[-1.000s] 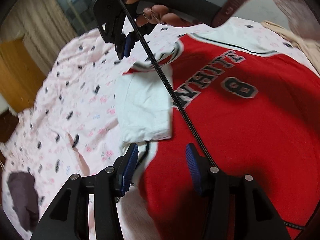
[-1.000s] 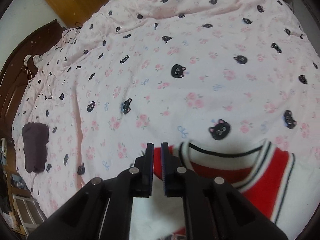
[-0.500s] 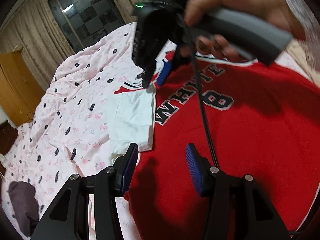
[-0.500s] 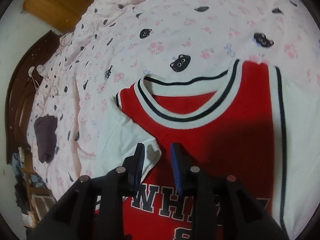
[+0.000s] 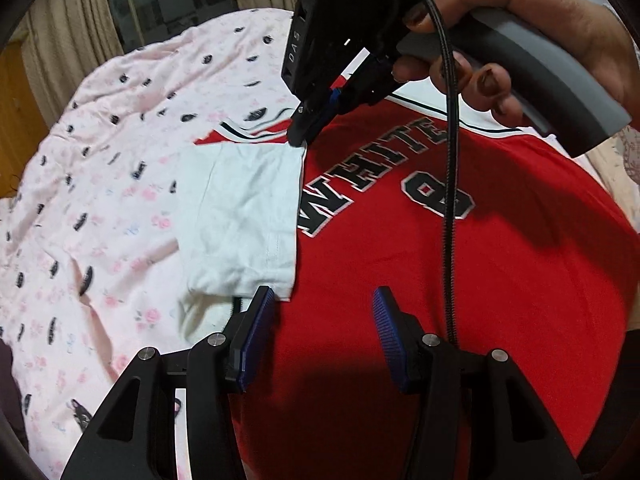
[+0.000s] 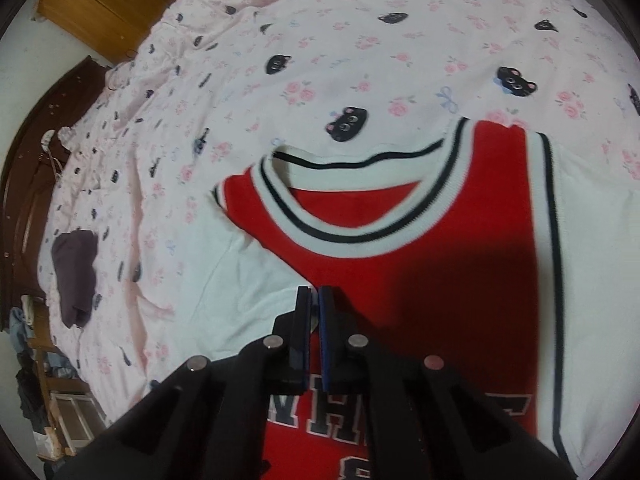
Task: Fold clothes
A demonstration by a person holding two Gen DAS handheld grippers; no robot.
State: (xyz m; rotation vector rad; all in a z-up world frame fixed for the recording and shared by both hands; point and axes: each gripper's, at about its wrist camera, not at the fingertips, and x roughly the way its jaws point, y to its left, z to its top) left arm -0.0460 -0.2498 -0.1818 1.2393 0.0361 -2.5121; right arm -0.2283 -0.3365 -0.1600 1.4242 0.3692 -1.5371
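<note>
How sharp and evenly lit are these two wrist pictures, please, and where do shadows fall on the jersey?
Left wrist view: sharp at the middle, fisheye bending the edges, with a dark shadow on the jersey under the hand. Right wrist view: softer, the collar slightly blurred, a broad shadow beside the right gripper, corners black.

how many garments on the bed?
2. A red jersey lies flat in front of both hand-held grippers, with white sleeves. A dark garment sits bunched on the sheet, far left. More may lie outside the frames.
</note>
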